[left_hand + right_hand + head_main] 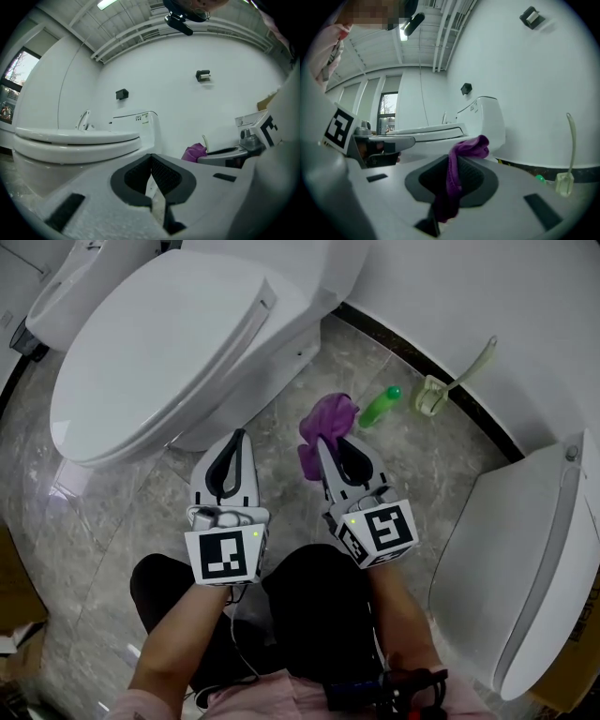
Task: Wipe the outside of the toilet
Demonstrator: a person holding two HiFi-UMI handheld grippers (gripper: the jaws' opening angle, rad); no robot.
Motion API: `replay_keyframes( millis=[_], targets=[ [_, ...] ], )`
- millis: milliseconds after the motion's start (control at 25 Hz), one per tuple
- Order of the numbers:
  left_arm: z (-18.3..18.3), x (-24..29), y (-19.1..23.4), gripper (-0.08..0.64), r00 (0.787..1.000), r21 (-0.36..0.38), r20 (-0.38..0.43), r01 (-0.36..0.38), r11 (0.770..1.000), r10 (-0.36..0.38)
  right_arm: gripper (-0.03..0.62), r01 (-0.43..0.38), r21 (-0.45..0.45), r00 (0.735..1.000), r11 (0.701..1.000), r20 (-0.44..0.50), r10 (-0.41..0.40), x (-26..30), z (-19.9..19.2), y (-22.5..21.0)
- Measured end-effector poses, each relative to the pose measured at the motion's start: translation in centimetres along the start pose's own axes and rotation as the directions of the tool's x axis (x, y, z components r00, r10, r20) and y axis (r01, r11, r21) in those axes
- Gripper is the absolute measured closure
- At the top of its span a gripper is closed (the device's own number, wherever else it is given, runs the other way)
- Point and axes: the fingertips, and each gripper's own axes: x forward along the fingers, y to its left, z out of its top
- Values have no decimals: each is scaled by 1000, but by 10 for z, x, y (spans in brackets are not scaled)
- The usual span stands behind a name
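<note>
The white toilet [178, 343] with its lid down fills the upper left of the head view; its bowl [70, 145] and tank [485, 119] also show in the gripper views. My right gripper [323, 442] is shut on a purple cloth [323, 427], which bunches above the jaw tips and hangs down between them [457, 180]. It is held over the floor just right of the toilet's base. My left gripper [236, 435] is shut and empty, its tips near the front of the toilet's base.
A green bottle [380, 406] lies on the marble floor [112, 549] near the wall. A toilet brush in its holder [436, 395] stands beside it. A second white toilet [534, 568] sits at the right. My dark-trousered knees are below.
</note>
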Motion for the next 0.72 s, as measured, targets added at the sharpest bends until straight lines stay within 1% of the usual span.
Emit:
replay_keyframes(
  millis=[160, 440, 720],
  targets=[
    [-2, 3, -1, 552, 1000, -18, -1, 14, 1000, -14, 532, -1, -1, 1000, 1000, 10, 1, 3, -2, 2],
    [-7, 5, 5, 552, 1000, -2, -17, 13, 1000, -13, 532, -2, 1, 1000, 1000, 15, 2, 10, 1, 5],
    [-6, 9, 1, 552, 1000, 3, -12, 26, 1000, -26, 532, 9, 1, 1000, 1000, 11, -9, 10, 0, 4]
  ],
)
